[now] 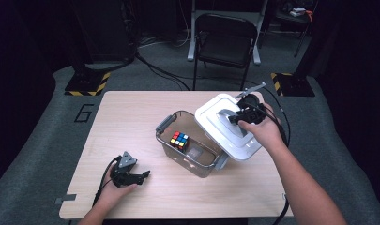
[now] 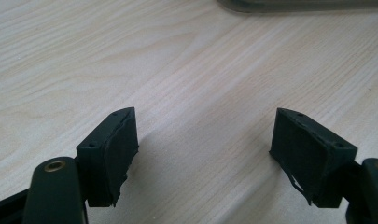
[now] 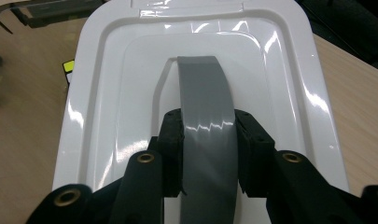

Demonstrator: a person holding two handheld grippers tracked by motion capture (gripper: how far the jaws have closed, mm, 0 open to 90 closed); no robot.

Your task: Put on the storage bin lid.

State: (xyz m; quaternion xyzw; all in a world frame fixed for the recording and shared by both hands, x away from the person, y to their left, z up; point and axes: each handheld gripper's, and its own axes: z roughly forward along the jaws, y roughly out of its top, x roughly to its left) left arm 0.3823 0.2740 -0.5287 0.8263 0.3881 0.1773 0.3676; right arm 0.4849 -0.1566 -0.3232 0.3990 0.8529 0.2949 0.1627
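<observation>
The right hand-held gripper point(image 1: 238, 117) is clamping the lid's point(image 1: 211, 117) grey handle point(image 3: 206, 121) and holding the lid tilted over the bin's point(image 1: 166, 140) right end, so the bin is standing open on the counter point(image 1: 131, 112) and the lid is not yet set down or seated. The lid is glossy white moulded plastic with rounded corners; the bin is clear, a colourful cube point(image 1: 179, 140) inside. The left hand-held gripper point(image 1: 140, 177) is resting open and empty on pale woodgrain.
</observation>
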